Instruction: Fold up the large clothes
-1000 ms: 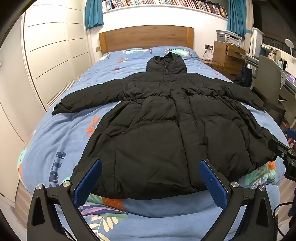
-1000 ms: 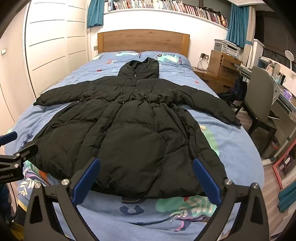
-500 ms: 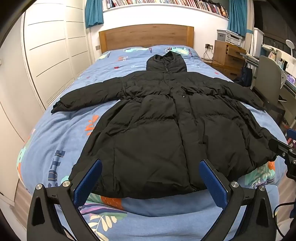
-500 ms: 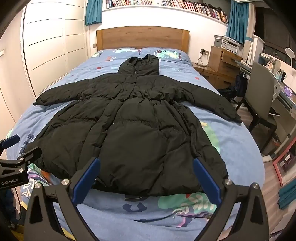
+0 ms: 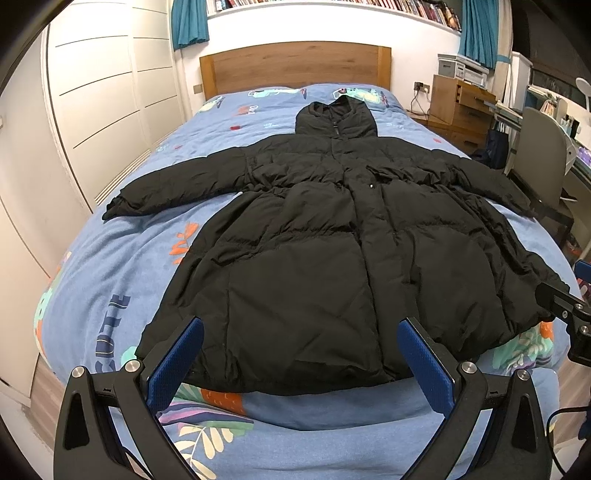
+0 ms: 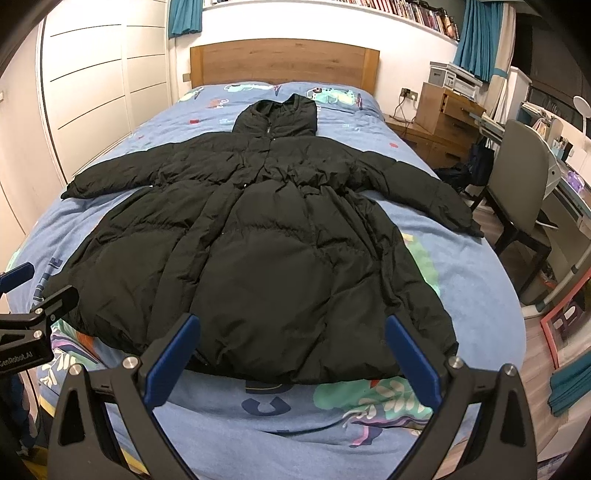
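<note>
The coat (image 5: 332,236) lies spread flat on the bed (image 5: 110,266), ready for folding; both tongs, left (image 5: 300,354) and right (image 6: 291,350), hover apart, empty.

One coat, one bed, two grippers.

One coat (image 5: 325,236) with two sleeves and one hood lies mid-frame on one bed (image 5: 110,258). One headboard (image 5: 295,66) at upper centre. Two curtains, upper left (image 5: 190,22) and upper right (image 5: 476,29). One chair (image 6: 524,177), one printer (image 6: 454,79) and one cabinet (image 6: 443,110) at right. Left gripper (image 5: 301,350) and right gripper (image 6: 291,345), each with two blue pads.
</note>
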A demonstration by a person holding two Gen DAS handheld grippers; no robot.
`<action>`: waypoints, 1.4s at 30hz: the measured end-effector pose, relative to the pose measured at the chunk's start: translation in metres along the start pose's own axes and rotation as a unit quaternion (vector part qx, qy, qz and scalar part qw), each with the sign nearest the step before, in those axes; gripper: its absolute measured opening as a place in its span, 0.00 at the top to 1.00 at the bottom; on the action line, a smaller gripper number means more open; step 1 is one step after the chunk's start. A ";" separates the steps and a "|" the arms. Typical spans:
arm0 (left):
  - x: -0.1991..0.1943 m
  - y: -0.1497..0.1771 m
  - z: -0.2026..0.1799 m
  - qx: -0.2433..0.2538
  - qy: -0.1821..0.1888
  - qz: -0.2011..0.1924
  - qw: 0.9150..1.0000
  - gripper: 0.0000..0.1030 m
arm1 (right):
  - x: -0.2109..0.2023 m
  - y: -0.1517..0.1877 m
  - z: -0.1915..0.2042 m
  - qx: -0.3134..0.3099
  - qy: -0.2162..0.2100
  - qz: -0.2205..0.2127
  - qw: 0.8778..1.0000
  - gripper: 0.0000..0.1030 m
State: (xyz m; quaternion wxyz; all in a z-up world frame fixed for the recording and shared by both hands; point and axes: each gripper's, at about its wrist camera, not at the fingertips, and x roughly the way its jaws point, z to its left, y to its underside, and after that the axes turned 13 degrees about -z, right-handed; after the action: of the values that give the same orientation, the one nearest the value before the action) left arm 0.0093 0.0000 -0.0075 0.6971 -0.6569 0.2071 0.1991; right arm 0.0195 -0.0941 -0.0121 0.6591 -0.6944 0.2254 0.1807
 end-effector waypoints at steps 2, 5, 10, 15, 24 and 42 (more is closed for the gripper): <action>0.001 -0.001 0.000 0.000 -0.005 0.001 1.000 0.01 | 0.002 0.000 0.001 0.002 -0.003 0.001 1.000 0.02; 0.001 -0.001 0.001 0.001 -0.011 0.000 1.000 0.01 | 0.005 0.002 0.002 0.001 -0.004 0.003 1.000 0.02; 0.002 0.000 0.003 -0.003 -0.014 0.003 1.000 0.01 | 0.011 0.003 0.007 -0.004 -0.005 0.003 1.000 0.02; 0.003 0.000 0.005 -0.002 -0.022 0.004 1.000 0.01 | 0.012 0.002 0.010 -0.002 -0.007 -0.002 1.000 0.02; 0.004 0.001 0.009 -0.011 -0.014 0.005 1.000 0.01 | 0.016 -0.002 0.017 -0.015 -0.004 -0.001 1.000 0.02; 0.000 -0.013 0.017 -0.018 -0.020 -0.007 1.000 0.01 | 0.020 -0.012 0.013 -0.008 -0.010 -0.004 1.000 0.02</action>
State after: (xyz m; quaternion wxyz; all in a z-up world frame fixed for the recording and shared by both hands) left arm 0.0167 0.0160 0.0039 0.6906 -0.6668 0.1850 0.2104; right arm 0.0432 -0.0821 -0.0135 0.6568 -0.6984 0.2142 0.1869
